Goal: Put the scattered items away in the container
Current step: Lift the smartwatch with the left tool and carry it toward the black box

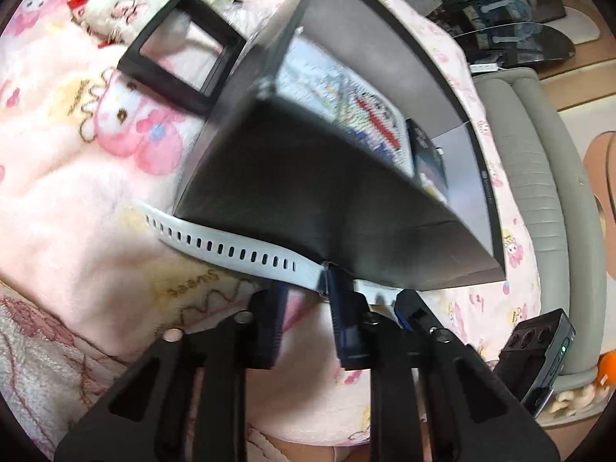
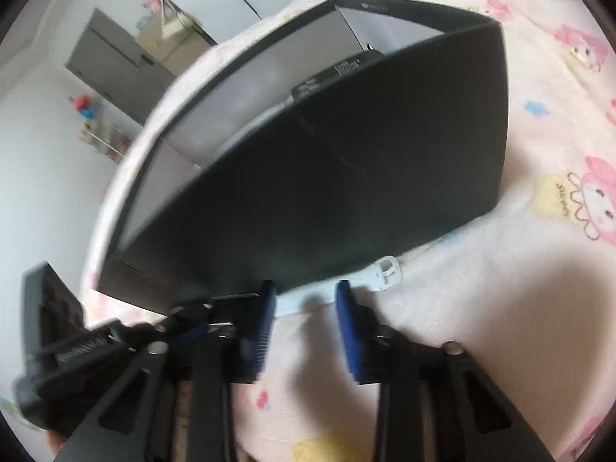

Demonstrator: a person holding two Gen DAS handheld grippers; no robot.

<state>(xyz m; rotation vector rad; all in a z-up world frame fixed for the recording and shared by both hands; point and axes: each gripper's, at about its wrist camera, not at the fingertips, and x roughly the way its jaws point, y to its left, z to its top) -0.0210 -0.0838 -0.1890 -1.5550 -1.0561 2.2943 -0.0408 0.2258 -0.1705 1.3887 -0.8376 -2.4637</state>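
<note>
A black open box [image 1: 308, 192] stands on a pink cartoon blanket [image 1: 77, 154]; it holds a printed card [image 1: 346, 107] and dark items. A white perforated watch strap [image 1: 231, 248] lies against the box's near wall. My left gripper [image 1: 312, 308] is open, its fingers either side of the strap's end. In the right wrist view the box [image 2: 346, 177] fills the middle; the strap's buckle end [image 2: 385, 273] lies below it. My right gripper [image 2: 306, 308] is open, its blue pads astride the strap. The other gripper [image 2: 96, 338] shows at lower left.
A black square frame [image 1: 181, 50] lies left of the box, with a white plush toy [image 1: 119, 11] and small packets behind it. A grey padded edge [image 1: 546, 192] runs along the right. The right gripper [image 1: 539, 362] shows at lower right.
</note>
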